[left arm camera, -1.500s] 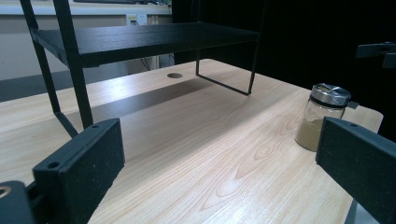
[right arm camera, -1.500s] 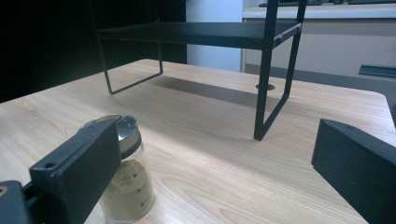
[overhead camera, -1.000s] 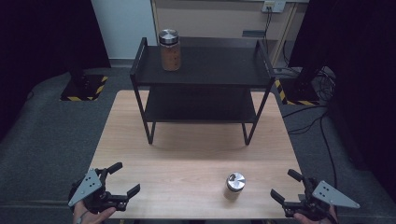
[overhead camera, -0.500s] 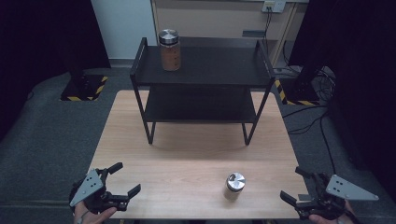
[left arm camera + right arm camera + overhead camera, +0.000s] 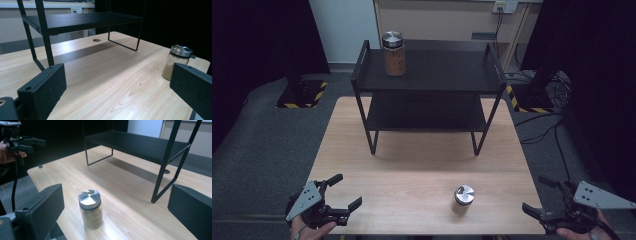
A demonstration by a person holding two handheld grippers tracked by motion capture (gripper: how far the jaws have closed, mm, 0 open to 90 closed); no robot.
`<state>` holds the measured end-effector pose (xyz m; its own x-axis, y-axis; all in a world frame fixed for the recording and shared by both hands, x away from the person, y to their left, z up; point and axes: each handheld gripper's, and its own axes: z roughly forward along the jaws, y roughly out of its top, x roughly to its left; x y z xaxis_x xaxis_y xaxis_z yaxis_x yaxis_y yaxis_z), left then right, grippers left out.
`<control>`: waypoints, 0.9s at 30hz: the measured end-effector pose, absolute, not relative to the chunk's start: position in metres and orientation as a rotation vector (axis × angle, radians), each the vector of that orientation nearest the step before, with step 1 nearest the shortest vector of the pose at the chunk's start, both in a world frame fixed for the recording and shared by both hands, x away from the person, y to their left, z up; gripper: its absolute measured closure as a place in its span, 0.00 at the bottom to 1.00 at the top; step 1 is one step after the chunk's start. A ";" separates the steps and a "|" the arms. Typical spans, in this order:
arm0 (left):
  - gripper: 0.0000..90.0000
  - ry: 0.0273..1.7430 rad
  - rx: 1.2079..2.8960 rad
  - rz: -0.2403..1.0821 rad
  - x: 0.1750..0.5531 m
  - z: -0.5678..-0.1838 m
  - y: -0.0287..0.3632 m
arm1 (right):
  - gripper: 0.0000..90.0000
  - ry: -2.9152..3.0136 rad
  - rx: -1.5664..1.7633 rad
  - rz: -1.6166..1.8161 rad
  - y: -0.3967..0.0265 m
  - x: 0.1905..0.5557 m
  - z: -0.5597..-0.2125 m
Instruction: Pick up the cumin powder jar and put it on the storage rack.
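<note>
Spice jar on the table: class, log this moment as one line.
left tongs: open, empty | right tongs: open, empty | spice jar: upright on table, untouched | second jar: on shelf top

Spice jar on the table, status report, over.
Both tongs open, left, right. Spice jar upright on the table, untouched. Nothing in the way.

A small glass jar with a silver lid stands upright on the pale wooden desk, between the open left claw and open right claw. A taller brown-filled jar tops the black metal shelf rack.
</note>
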<state>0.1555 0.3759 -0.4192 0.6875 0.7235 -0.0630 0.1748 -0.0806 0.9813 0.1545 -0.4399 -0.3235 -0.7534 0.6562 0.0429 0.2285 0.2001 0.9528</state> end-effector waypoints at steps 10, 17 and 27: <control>0.00 0.752 1.617 0.532 0.156 -0.420 0.376 | 0.01 2.156 0.797 1.547 -0.432 0.162 -0.317; 0.00 0.753 1.624 0.542 0.155 -0.419 0.375 | 0.01 2.195 0.774 1.523 -0.425 0.168 -0.314; 0.00 0.755 1.622 0.543 0.155 -0.419 0.376 | 0.02 2.246 0.754 1.494 -0.412 0.178 -0.316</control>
